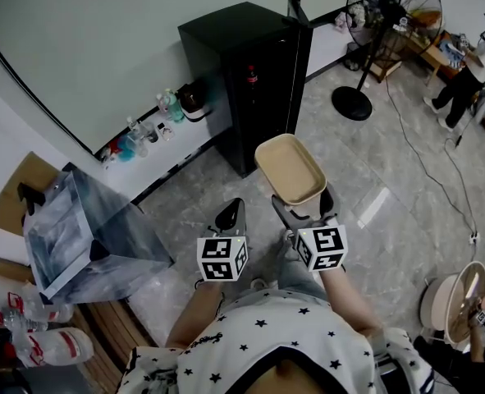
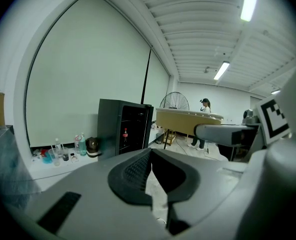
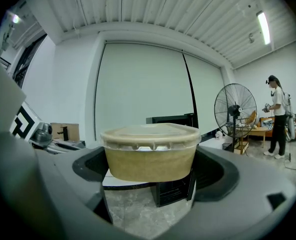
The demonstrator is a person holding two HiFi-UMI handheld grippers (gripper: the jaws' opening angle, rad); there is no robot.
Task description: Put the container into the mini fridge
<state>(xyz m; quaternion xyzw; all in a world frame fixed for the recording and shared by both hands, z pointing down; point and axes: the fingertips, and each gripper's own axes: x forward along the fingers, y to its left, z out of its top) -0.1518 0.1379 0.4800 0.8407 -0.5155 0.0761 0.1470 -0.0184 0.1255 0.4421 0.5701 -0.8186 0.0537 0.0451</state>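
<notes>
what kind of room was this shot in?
Probably an office or lab workroom, not a home: wide blank wall panel, pedestal fan, cable trailing across the tiled floor, mini fridge by the wall.

Person w/ 2 handheld grippers
White short-sleeve tee point(image 1: 283, 335) w/ black stars; left gripper point(image 1: 232, 208) & right gripper point(image 1: 304, 203) grey w/ dark ribbed pads point(image 2: 132, 171), each w/ 1 white cube point(image 1: 222, 258) of black square markers.

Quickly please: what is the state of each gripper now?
Left hand-held gripper: closed, empty.
Right hand-held gripper: closed on the container.
</notes>
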